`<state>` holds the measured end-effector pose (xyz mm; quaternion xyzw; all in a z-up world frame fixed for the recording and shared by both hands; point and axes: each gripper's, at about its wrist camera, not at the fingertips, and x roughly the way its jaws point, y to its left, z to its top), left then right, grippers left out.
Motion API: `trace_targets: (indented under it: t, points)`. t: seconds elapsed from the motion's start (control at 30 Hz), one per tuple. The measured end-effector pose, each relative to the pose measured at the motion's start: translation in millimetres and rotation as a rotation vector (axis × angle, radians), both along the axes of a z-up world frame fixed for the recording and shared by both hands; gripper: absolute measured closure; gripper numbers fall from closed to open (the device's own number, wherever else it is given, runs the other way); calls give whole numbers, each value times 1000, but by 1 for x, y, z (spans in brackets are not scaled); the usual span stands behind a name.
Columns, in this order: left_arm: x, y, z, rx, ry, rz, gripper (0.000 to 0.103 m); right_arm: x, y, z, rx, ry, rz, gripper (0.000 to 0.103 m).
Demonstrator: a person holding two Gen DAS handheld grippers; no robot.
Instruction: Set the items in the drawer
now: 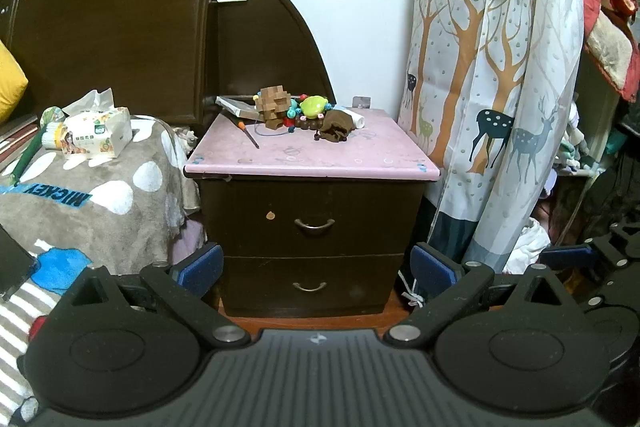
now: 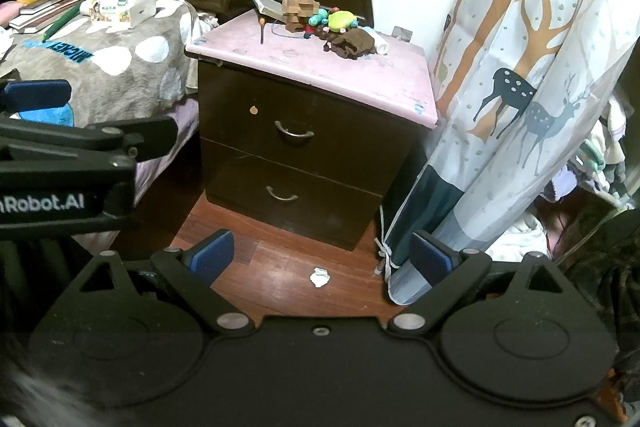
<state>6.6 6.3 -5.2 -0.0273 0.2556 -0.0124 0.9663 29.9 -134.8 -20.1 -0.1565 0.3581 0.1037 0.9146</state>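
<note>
A dark wooden nightstand with a pink top has two shut drawers, an upper drawer and a lower drawer, each with a metal handle. On top lie a wooden block puzzle, a green toy with coloured beads, a brown cloth pouch, a small screwdriver and a flat box. My left gripper is open and empty in front of the lower drawer. My right gripper is open and empty above the floor, further back. The nightstand also shows in the right wrist view.
A bed with a grey blanket and a tissue pack stands left of the nightstand. A deer-print fabric wardrobe stands right of it. A crumpled paper scrap lies on the wooden floor. The left gripper's body shows at the left.
</note>
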Motion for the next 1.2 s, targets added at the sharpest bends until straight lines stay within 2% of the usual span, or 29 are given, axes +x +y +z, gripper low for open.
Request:
trace_targets:
  t: [0.53,0.7,0.83,0.93,1.13,1.2]
  points:
    - [41,9,-7,-56,40,7,2,37,-5,-11,20,32,-2,8]
    - [66,15,-8,-35,26,17,2,54,-3,-16,25,39,20,6]
    - [87,20,-8,-17,14,26,2,69,-4,-22,75,60,47,3]
    - [103,19,-9,-9,-2,45,2,76,1,-30,27,28,130,1]
    - [146,22,-18,-40,-37,62,1,107,0,-41,12,25,171,1]
    - [156,23,-25,-79,-40,44,1,120,-3,-44,20,43,162,1]
